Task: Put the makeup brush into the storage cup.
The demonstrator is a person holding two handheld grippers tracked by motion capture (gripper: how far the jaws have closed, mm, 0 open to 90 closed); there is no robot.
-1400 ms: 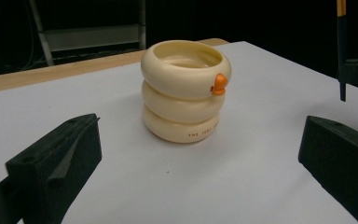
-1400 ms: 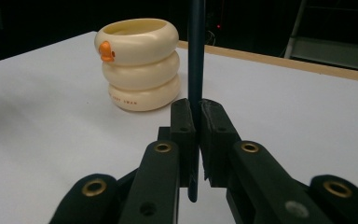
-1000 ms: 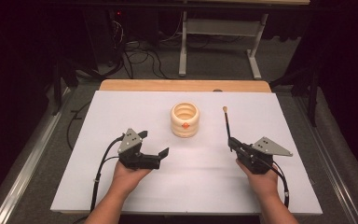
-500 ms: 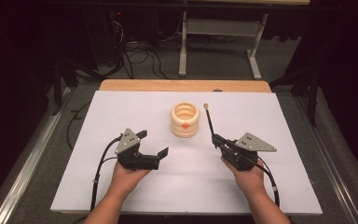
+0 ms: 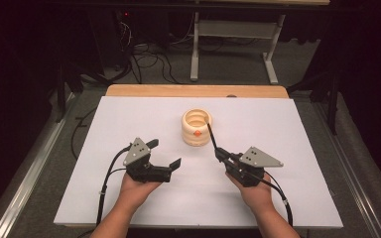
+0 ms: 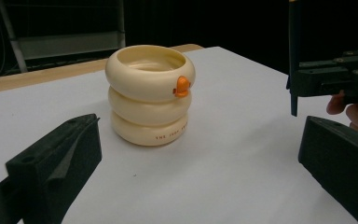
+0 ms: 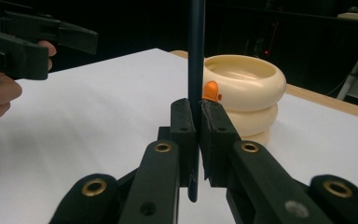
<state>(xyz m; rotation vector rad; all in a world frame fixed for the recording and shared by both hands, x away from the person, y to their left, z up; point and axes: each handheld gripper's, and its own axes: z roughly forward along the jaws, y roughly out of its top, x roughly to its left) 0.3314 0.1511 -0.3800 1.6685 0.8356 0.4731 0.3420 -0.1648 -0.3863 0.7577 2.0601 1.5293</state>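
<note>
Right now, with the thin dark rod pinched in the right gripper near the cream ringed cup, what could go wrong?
1. The thin dark rod is clamped only near its lower end by the right gripper; it may pivot or slip in the fingers.
2. The rod tip sits close to the cream three-ring plastic cup; a misjudged approach could hit the rim and tip or shove the light cup.
3. The left gripper is open, away from the cup, so nothing steadies it.

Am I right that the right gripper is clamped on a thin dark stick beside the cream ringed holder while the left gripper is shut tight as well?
Not quite: the left gripper is open, its fingers wide apart in the left gripper view. The rest holds: the right gripper is clamped on the thin dark stick beside the cream ringed holder.
</note>
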